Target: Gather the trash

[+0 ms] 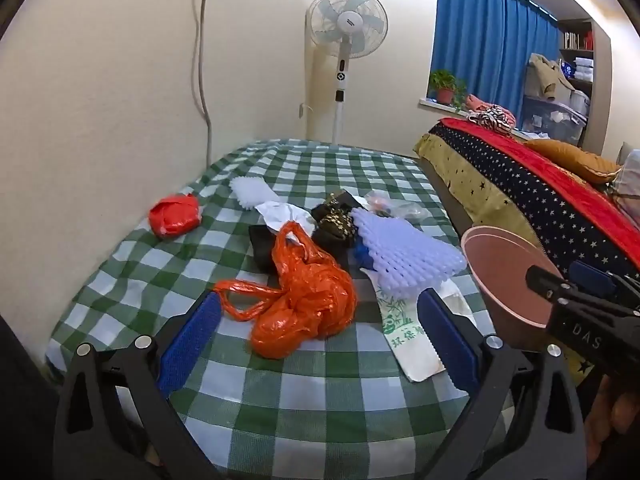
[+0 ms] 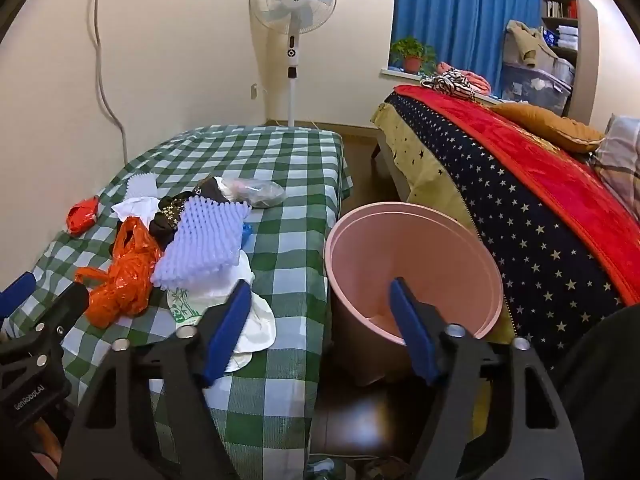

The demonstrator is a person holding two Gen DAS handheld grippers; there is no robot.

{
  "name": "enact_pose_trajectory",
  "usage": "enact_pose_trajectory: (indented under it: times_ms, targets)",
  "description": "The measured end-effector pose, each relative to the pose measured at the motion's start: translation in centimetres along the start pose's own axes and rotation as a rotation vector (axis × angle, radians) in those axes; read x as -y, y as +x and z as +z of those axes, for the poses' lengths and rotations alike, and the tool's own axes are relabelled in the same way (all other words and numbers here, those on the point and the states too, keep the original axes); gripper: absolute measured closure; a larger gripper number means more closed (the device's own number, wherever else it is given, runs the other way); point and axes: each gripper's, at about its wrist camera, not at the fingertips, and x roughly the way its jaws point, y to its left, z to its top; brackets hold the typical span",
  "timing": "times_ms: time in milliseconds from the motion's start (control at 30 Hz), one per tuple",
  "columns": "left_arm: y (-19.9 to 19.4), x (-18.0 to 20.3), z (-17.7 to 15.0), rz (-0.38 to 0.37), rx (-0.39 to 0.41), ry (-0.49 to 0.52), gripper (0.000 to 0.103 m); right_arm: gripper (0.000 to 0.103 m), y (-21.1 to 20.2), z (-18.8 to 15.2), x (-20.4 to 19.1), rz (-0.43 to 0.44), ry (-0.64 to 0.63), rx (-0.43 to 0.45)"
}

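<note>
Trash lies in a pile on the green checked tablecloth (image 1: 280, 400): an orange plastic bag (image 1: 304, 304), a lilac foam net (image 1: 404, 252), a white paper wrapper with green print (image 1: 408, 332), black wrappers (image 1: 336, 220), white paper (image 1: 284, 214), a clear bag (image 1: 396, 208) and a red crumpled bag (image 1: 175, 216). My left gripper (image 1: 320, 320) is open, its fingers either side of the orange bag. A pink bin (image 2: 412, 268) stands on the floor right of the table. My right gripper (image 2: 320, 304) is open and empty, above the table's right edge and the bin's rim.
A wall with a hanging cable runs along the table's left side. A standing fan (image 1: 346, 40) is behind the table. A bed with a starred and red cover (image 2: 540, 200) stands close to the right of the bin. A potted plant (image 2: 412, 56) sits on the windowsill.
</note>
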Motion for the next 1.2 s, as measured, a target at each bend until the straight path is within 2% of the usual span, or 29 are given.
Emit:
enact_pose_trajectory:
  times_ms: [200,267,433,1200]
  targets:
    - [0.02,0.08,-0.17,0.020,0.003,0.000,0.009,0.047,-0.14,-0.07,-0.86,0.041,-0.008,0.009]
    - [0.01,-0.05,-0.17,0.001,0.001,-0.013,0.011,0.047,-0.29,0.05,-0.87,0.068,0.002,0.006]
    - [-0.09,-0.47,0.03,-0.010,-0.011,-0.037,0.012,0.047,-0.84,0.15,-1.04,0.068,-0.009,0.019]
    - [-0.30,-0.23,-0.02,-0.020,0.000,-0.022,0.012,0.047,-0.66,0.17,-0.85,0.039,-0.011,0.011]
